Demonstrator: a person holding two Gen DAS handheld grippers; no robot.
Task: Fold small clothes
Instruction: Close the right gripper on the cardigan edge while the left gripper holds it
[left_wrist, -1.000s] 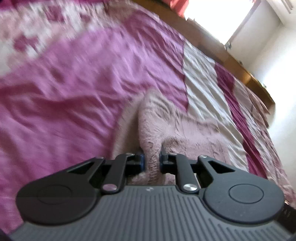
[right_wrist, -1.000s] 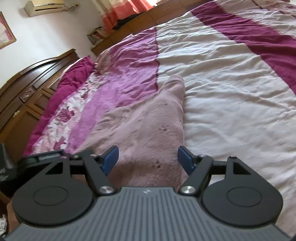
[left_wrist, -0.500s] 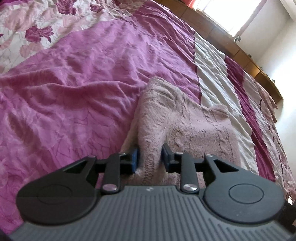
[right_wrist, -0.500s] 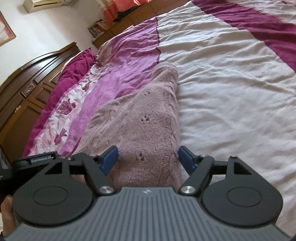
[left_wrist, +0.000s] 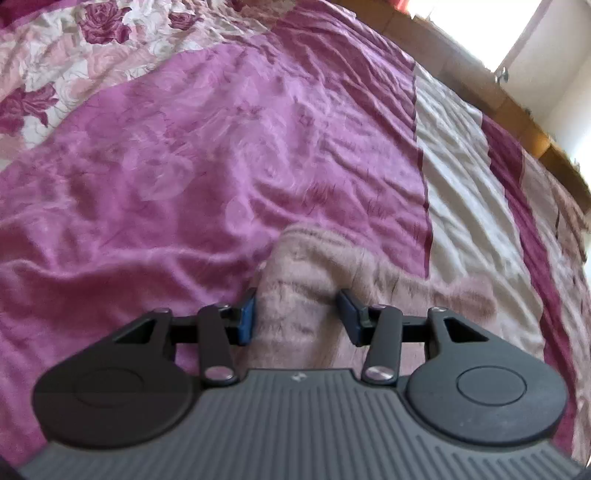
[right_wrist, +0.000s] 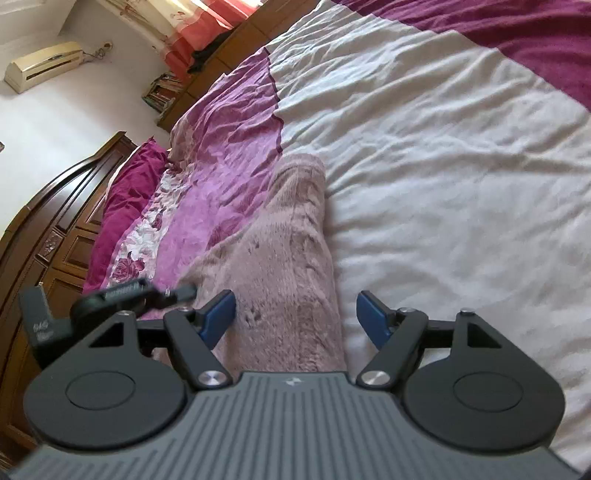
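A small dusty-pink knitted garment lies on the bed; in the right wrist view it stretches away as a long folded strip. My left gripper is open, its blue pads standing either side of a raised fold of the knit without pinching it. My right gripper is open wide and empty over the garment's near end, its right pad above the white sheet. The left gripper shows blurred at the left of the right wrist view.
The bedspread has magenta, white and floral bands. A dark wooden headboard stands at left, a wooden ledge runs along the far side under a bright window, and an air conditioner hangs on the wall.
My left gripper, shut on a fold of the knit a second ago, has opened and let it go. The right gripper stayed open and shifted a little over the garment.
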